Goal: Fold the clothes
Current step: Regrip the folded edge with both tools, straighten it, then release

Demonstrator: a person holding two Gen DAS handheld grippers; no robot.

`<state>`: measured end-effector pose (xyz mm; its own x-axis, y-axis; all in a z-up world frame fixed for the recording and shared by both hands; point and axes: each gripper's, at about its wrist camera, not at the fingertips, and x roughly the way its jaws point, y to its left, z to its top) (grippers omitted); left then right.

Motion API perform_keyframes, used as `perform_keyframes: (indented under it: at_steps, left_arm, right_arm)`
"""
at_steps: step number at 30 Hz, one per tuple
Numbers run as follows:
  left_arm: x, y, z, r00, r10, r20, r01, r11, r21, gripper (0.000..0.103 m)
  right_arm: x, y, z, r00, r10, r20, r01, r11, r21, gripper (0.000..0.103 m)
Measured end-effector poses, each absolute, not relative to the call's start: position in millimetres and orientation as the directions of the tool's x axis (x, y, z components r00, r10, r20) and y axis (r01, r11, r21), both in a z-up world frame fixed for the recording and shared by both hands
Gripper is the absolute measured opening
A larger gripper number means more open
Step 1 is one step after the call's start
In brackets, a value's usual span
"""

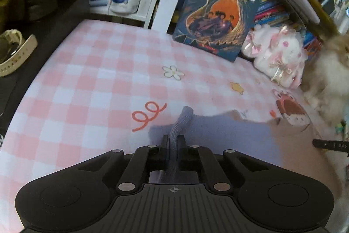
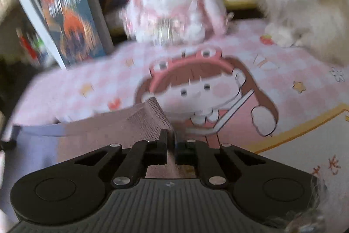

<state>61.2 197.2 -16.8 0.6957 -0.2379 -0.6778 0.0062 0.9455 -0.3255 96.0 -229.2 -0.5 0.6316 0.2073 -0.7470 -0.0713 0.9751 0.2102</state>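
So both claws have a pinch on the same lilac garment (image 1: 218, 130), which is lying on the pink checked mat (image 1: 87, 84). The left gripper (image 1: 173, 139) is clamped on a bunched corner, and the cloth runs off to its right. The right gripper (image 2: 169, 134) is squeezed on the opposite ribbed corner (image 2: 150, 117), with the cloth trailing away to its left. So the held edge stretches between the two hands, roughly parallel to the big book (image 1: 220, 6) at the back. The right view's blurry, but I'd guess the next move is carrying that edge over, away from the book
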Motion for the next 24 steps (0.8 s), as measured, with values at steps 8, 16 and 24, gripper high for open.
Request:
perform_keyframes:
  at_steps: [8, 16, 24]
  left_arm:
    - [42.8, 208.5, 3.9, 0.749, -0.200, -0.631, -0.018, 0.947, -0.322, 0.020]
    - [16.0, 187.1, 20.9, 0.748, -0.347, -0.565, 0.138, 0.915, -0.379, 0.020]
    - [18.8, 185.8, -19.0, 0.678, -0.367, -0.637, 0.113, 0.908, -0.402, 0.022]
  right_arm:
    - [95.5, -224.1, 7.3, 0.654, 0.165, -0.738, -0.090, 0.986, 0.140, 0.013]
    - [116.1, -207.3, 3.2, 0.630, 0.181, -0.755, -0.146, 0.983, 0.113, 0.004]
    - [114.3, -213.4, -7.5, 0.635, 0.142, -0.759, -0.060, 0.989, 0.135, 0.005]
